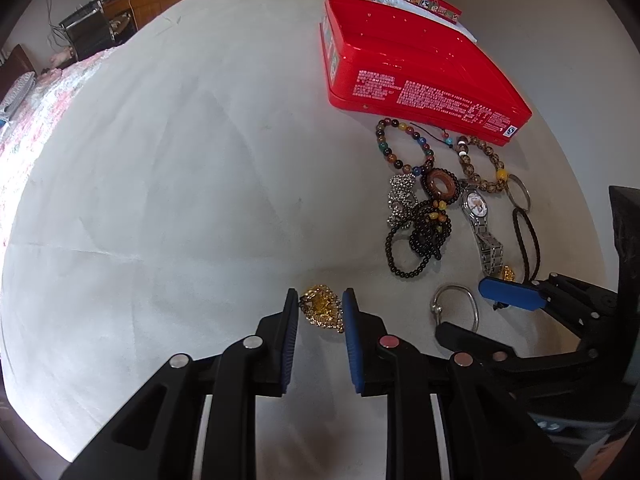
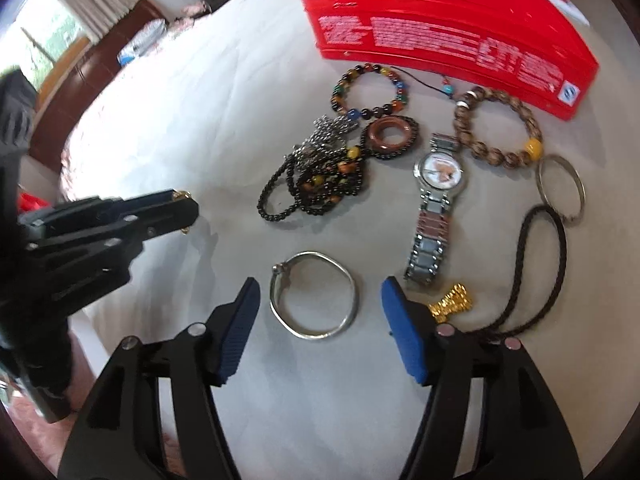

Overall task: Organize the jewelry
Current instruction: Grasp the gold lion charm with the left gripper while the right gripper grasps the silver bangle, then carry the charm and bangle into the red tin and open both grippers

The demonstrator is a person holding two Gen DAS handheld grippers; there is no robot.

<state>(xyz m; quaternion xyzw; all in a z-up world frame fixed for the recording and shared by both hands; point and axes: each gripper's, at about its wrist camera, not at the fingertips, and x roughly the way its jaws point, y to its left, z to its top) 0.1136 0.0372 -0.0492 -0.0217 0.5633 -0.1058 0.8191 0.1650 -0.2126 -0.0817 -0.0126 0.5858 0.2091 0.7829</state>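
Item, gold chain: my left tool half-closed astride it for lifting; right tool spread over silver bangle; red tin far right awaits both.

Bright window daylight, glare, heavy fisheye edge distortion.

The red tin carried blocks of small white print along its side wall, too fine to make out; at its three-o'clock end sat a white square mark with what seemed a blue emblem
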